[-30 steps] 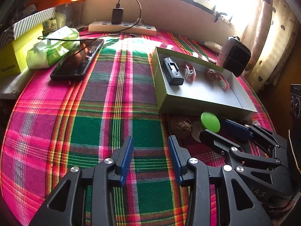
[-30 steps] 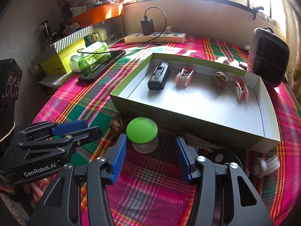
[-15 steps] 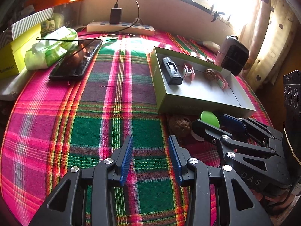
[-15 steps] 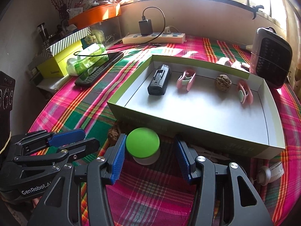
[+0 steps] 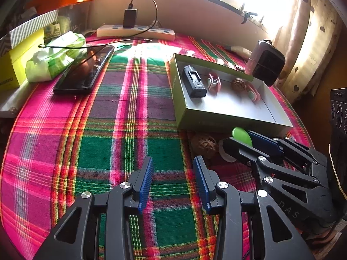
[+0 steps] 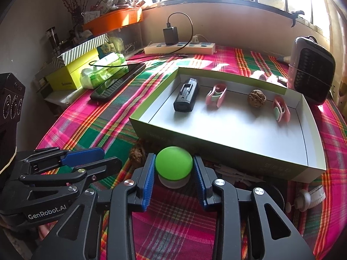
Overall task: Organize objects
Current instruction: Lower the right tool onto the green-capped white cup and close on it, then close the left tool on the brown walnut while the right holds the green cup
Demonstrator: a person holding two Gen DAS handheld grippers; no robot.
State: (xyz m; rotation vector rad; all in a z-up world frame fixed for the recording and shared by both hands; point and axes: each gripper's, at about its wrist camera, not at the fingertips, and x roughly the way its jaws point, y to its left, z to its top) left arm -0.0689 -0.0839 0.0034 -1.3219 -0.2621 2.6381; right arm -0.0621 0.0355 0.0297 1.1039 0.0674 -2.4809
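Since a second ago the right hand-held gripper [image 6: 174,172] has moved forward and narrowed, so its blue pads now press both sides of the green-capped object [image 6: 174,163]; before, the jaws stood wide with the object ahead of them. The object sits on the plaid table [image 5: 91,143], just in front of the near wall of the open box [image 6: 216,143], with a walnut [image 6: 137,153] beside it. The left hand-held gripper [image 5: 172,181] hovers open and empty over the cloth. The step in hand looks like grasping this object; the next move probably calls for lifting it over the box wall to join the black device [image 6: 186,95], pink clips and walnut inside. Readable writing: "GenRobot.AI" on the left tool's body, "DAS" on the right tool's.
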